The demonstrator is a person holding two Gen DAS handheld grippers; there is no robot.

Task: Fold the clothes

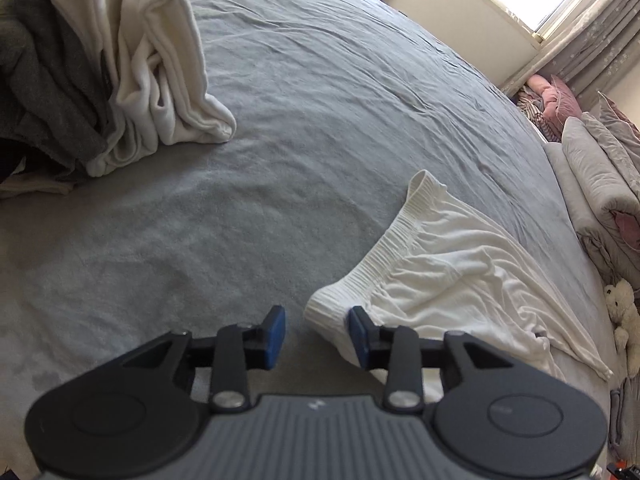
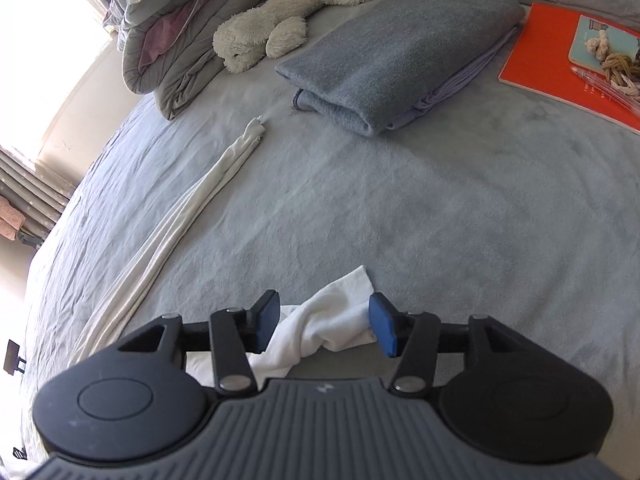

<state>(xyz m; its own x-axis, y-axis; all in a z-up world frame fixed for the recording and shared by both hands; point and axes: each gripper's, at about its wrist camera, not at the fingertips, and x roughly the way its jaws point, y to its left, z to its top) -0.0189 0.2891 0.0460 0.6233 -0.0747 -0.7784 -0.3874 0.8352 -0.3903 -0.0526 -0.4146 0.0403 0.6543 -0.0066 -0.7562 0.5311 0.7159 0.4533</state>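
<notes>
My left tool (image 1: 316,336) hangs low over the grey bed (image 1: 320,120) with its blue pads apart and nothing pinched. The ribbed waistband corner of the white garment (image 1: 448,276) lies just beside the right-hand pad (touching it or only close, I cannot tell). From there the garment spreads flat across the sheet, away to the right.

My right tool (image 2: 326,328) is parted too. A bunched corner of white cloth (image 2: 336,320) sits loose on the bed between its pads, pressed by neither. From this view a long white fold (image 2: 188,216) runs up the sheet on the left.

In the left wrist view a heap of clothes (image 1: 100,72), cream and dark grey, stands well apart at the upper left. In the right wrist view a folded blue-grey garment (image 2: 396,52) lies further up the bed, between a plush toy (image 2: 280,12) and an orange book (image 2: 544,60).
</notes>
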